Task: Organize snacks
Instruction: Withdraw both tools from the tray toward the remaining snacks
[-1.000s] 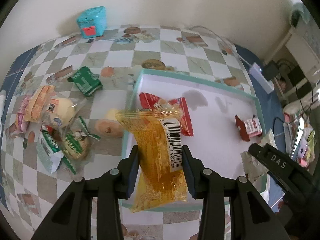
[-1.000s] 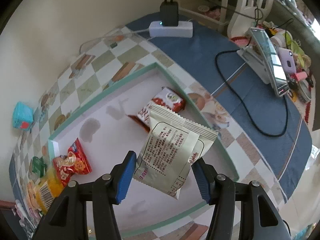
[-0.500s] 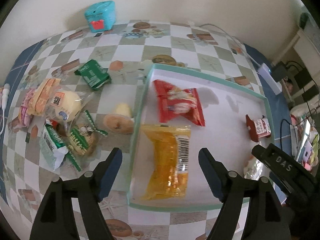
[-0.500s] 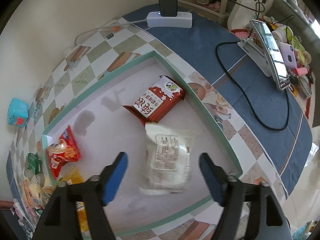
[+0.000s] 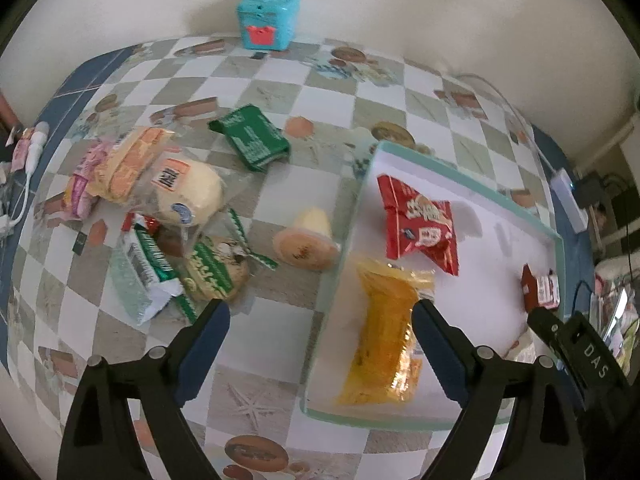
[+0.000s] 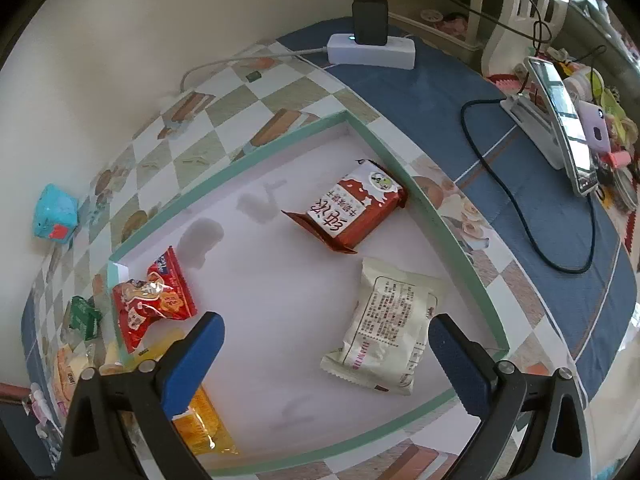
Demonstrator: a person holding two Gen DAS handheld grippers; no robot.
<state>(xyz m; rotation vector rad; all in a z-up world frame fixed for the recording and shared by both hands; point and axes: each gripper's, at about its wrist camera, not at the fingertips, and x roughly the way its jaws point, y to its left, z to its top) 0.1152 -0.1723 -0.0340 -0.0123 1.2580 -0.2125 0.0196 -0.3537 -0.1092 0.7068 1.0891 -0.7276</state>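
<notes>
A white tray with a teal rim (image 5: 332,276) (image 6: 452,236) lies on the checkered table. In it lie an orange packet (image 5: 384,340) (image 6: 200,424), a red packet (image 5: 420,224) (image 6: 152,300), a dark red packet (image 6: 348,208) (image 5: 540,290) and a cream packet (image 6: 388,328). My left gripper (image 5: 320,344) is open and empty above the tray's left rim. My right gripper (image 6: 324,360) is open and empty above the cream packet. Loose snacks lie left of the tray: a green packet (image 5: 250,136), a round bun (image 5: 188,192), a jelly cup (image 5: 308,240), green-wrapped cookies (image 5: 212,268).
A teal cube box (image 5: 266,20) stands by the wall. A white power strip with a black charger (image 6: 370,46) lies on the blue cloth. A phone on a stand (image 6: 560,120) with a black cable is at the right. A white cable (image 5: 28,176) lies far left.
Both grippers opened and let go: the orange packet and the cream packet dropped into the tray. Both grippers then drew back, the left one shifting left over the rim.
</notes>
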